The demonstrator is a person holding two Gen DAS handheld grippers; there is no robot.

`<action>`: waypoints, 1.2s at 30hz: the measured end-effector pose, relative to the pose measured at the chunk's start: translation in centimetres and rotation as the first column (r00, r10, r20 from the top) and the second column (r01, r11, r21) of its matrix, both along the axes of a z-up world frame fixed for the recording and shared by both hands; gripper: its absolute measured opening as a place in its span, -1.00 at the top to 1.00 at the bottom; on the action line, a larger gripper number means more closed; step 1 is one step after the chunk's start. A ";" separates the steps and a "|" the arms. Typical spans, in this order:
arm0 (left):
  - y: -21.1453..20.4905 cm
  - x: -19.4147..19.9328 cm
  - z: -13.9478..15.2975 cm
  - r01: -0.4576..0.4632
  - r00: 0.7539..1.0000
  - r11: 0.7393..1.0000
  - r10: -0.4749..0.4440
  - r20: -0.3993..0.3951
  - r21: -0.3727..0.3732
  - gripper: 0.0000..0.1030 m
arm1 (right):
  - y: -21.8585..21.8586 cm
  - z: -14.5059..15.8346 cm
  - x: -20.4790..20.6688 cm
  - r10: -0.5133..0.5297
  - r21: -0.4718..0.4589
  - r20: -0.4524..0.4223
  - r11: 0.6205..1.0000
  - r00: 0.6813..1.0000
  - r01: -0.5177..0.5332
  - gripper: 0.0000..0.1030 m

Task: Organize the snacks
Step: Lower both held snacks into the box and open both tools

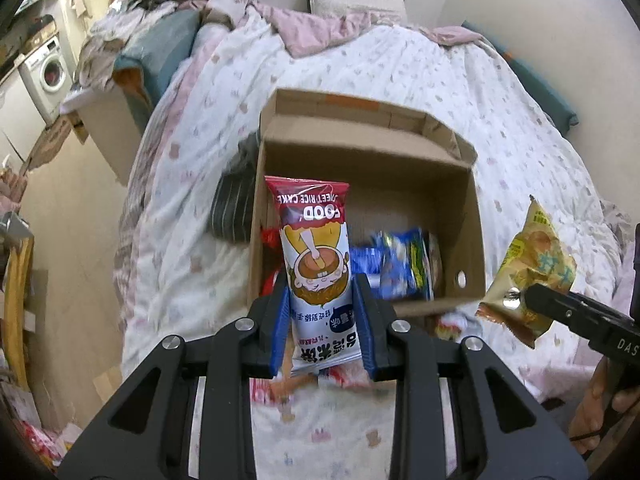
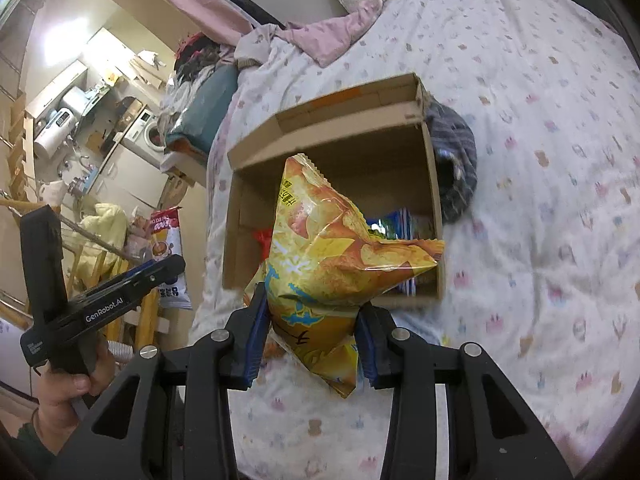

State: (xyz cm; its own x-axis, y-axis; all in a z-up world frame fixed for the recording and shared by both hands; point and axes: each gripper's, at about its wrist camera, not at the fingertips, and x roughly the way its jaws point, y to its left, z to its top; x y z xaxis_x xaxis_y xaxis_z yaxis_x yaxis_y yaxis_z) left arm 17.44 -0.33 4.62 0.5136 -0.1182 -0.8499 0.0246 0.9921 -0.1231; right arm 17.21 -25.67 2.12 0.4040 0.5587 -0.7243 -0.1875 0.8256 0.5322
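My left gripper is shut on a red and white rice cake packet, held upright above the bed in front of an open cardboard box. My right gripper is shut on a puffy yellow chip bag, lifted just short of the same cardboard box. Blue snack packs and something red lie inside the box. In the left wrist view the chip bag hangs at the right from the other gripper. The rice cake packet shows at the left of the right wrist view.
The box sits on a bed with a white patterned quilt. A dark striped garment lies against the box's side. More snack wrappers lie on the quilt under my left gripper. Pillows and piled clothes are at the bed's head; a washing machine stands beyond.
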 end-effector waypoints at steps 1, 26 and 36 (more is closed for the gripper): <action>-0.1 0.6 -0.1 0.001 1.000 1.000 -0.001 0.004 0.003 0.50 | 0.0 -0.2 0.7 -0.006 0.003 0.001 1.000 1.000 0.006 0.21; -1.1 9.9 -6.7 0.006 1.000 1.000 -0.005 0.021 -0.025 0.50 | 2.4 -7.7 9.9 0.003 -0.001 -0.032 1.000 0.999 -0.003 0.21; -2.3 9.9 -7.4 0.044 0.997 0.999 -0.044 0.064 -0.001 0.49 | 4.6 -8.7 10.9 0.032 -0.043 -0.048 0.998 0.998 -0.034 0.21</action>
